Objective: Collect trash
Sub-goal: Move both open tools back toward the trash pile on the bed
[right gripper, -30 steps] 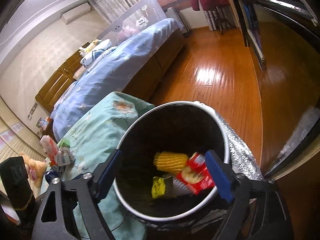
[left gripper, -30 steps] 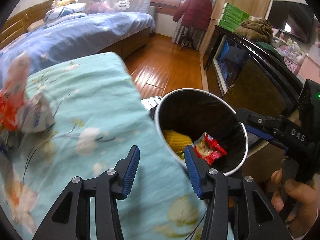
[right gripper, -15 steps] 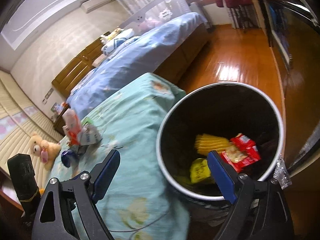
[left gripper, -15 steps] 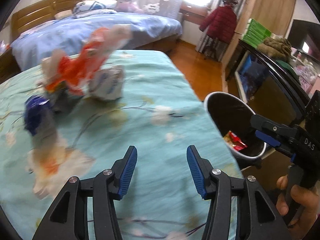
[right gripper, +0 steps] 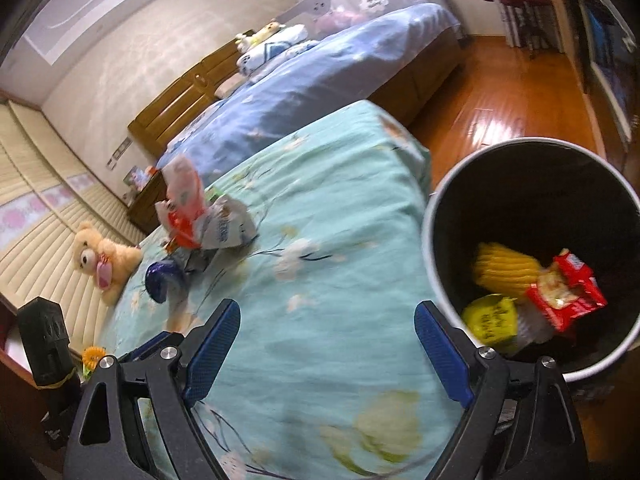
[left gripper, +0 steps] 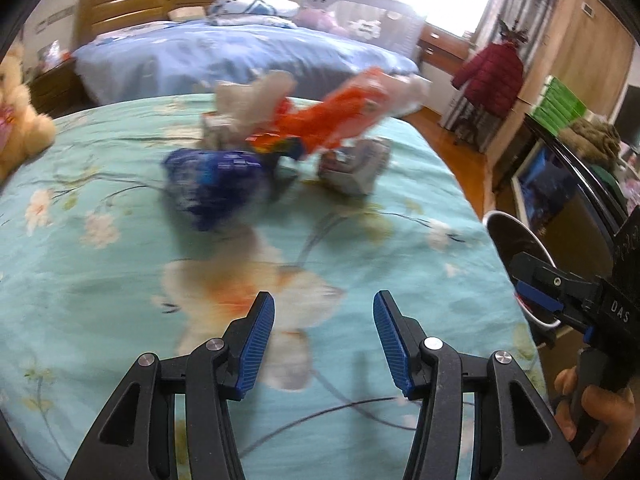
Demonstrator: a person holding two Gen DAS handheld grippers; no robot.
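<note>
A pile of trash lies on the teal flowered bedspread (left gripper: 120,280): a blue wrapper (left gripper: 212,184), an orange and white wrapper (left gripper: 344,116) and a grey packet (left gripper: 356,164). My left gripper (left gripper: 323,344) is open and empty, well short of the pile. The pile also shows in the right wrist view: the orange wrapper (right gripper: 182,196), the grey packet (right gripper: 226,228), the blue wrapper (right gripper: 160,282). My right gripper (right gripper: 327,350) is open and empty over the bed edge, next to the black bin (right gripper: 520,176). The bin holds a yellow item (right gripper: 506,270), a red packet (right gripper: 564,294) and a yellow wrapper (right gripper: 488,318).
A teddy bear (right gripper: 102,258) sits at the bed's left side. A second bed with blue covers (left gripper: 240,56) stands behind. Wooden floor (right gripper: 512,112) and a dark TV cabinet (left gripper: 568,200) lie to the right of the bin.
My left gripper has swung left from over the bin to face the trash pile on the bed. My right gripper has shifted left, so the bin now sits at its right.
</note>
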